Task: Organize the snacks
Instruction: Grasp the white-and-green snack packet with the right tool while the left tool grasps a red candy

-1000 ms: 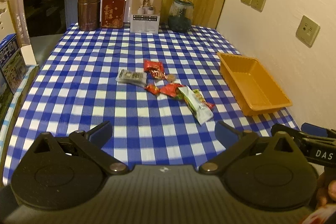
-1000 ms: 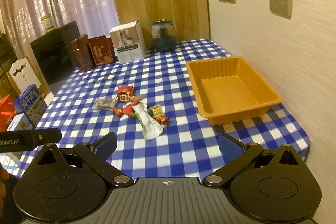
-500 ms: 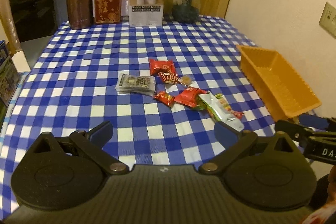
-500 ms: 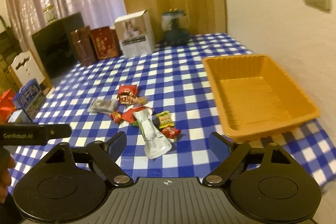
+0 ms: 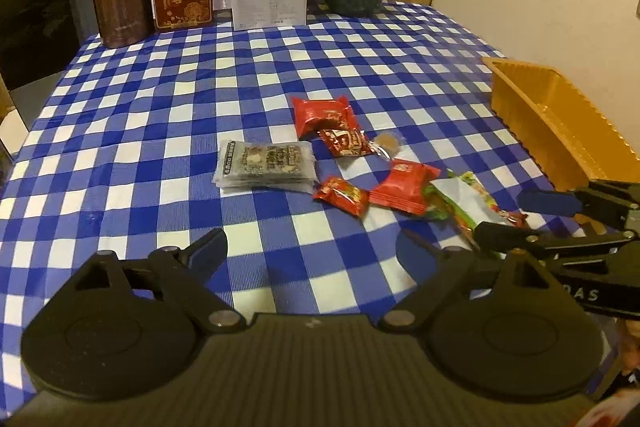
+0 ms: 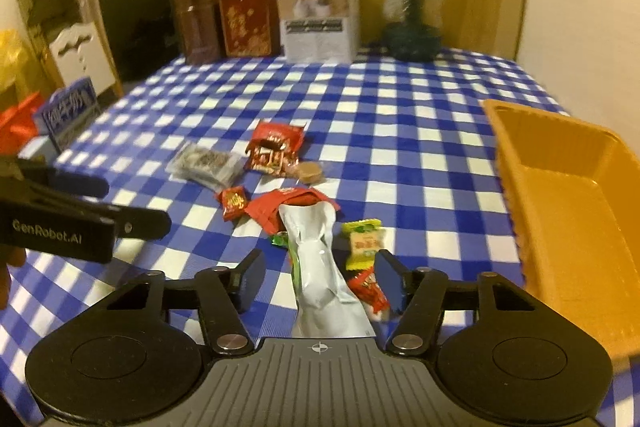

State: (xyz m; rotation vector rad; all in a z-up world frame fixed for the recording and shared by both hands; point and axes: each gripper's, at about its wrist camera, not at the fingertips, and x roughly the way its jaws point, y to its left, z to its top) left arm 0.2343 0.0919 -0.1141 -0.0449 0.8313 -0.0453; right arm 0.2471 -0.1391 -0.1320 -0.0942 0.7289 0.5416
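- Snacks lie in a loose cluster mid-table on the blue checked cloth (image 5: 160, 99), with the orange tray (image 6: 568, 195) to their right, well apart.
- Silver pouch (image 6: 320, 267) lies nearest, between the fingers of the right gripper (image 6: 320, 283); its jaws have just been closing, and the pads are not yet touching the pouch.
- Left gripper (image 5: 312, 247) hangs with jaws wide, just narrowed, nothing between them, near the grey packet (image 5: 266, 165).
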